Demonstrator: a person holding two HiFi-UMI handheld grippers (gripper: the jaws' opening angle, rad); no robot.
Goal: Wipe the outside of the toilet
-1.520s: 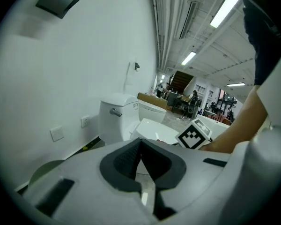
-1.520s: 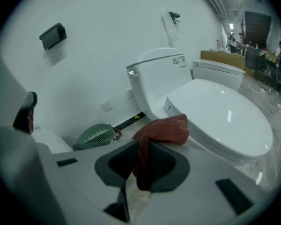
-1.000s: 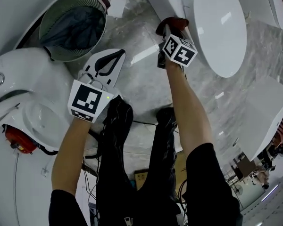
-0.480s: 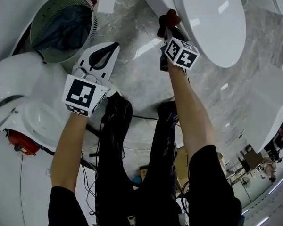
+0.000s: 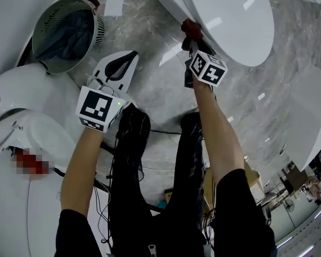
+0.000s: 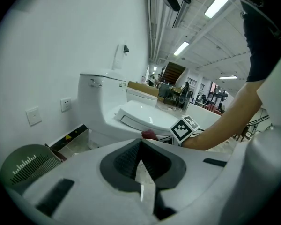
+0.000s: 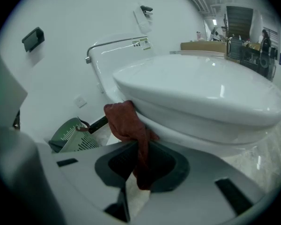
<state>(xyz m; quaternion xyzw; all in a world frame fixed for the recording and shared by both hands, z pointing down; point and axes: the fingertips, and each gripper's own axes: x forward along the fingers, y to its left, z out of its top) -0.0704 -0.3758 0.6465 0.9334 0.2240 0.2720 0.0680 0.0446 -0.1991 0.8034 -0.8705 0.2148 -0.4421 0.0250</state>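
A white toilet (image 5: 230,20) with its lid down fills the top right of the head view. My right gripper (image 5: 193,40) is shut on a dark red cloth (image 5: 191,29) and presses it against the bowl's outer side, just under the seat rim. In the right gripper view the cloth (image 7: 126,121) bunches between the jaws and touches the toilet (image 7: 201,97). My left gripper (image 5: 129,58) hangs over the floor left of the toilet, shut with nothing in it. The left gripper view shows the toilet (image 6: 131,114) and the cloth (image 6: 149,134) beyond its closed jaws.
A green-grey slatted waste basket (image 5: 67,28) stands at the upper left by the wall. Another white toilet (image 5: 21,122) is at the left, and more white fixtures (image 5: 310,116) at the right. The person's legs (image 5: 150,170) and some cables cover the marble floor below.
The right gripper has slid the cloth along the bowl's side towards its front. The left gripper has kept almost the same place.
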